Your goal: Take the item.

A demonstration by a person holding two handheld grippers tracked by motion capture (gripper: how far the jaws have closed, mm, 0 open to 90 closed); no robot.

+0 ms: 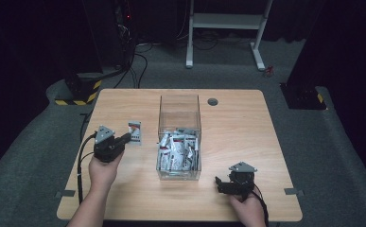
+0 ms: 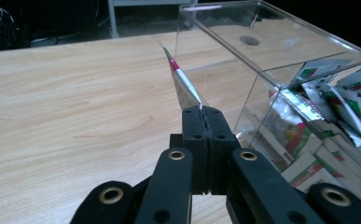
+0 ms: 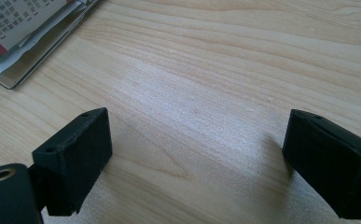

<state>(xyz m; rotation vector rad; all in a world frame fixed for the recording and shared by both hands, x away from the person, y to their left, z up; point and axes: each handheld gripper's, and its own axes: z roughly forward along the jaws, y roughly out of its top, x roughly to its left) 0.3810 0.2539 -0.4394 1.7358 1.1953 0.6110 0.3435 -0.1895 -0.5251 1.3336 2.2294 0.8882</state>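
the left gripper [image 2: 201, 116] has its two black jaws pressed together on the bottom edge of a flat white paper sachet with red and green print [image 2: 180, 79], which stands up edge-on from the jaw tips just beside the left wall of the clear square plastic box [image 1: 179, 137]. in the high view the gripper sits left of the box, toward the left edge of the light wooden worktop [image 1: 237, 132]. the box stands mid-worktop and holds a loose heap of the same sachets in its near half.

the right gripper [image 3: 197, 158] rests low by the front edge, near the right corner, jaws wide apart with bare wood between them.

the pinch looks thin: only a sliver of the sachet is caught, so a quick swing could let it slip or twist out. the sachet also stands close to the box wall, and it could snag the rim on the way over and drop outside. the box looks light; a knock from the gripper could shove it.
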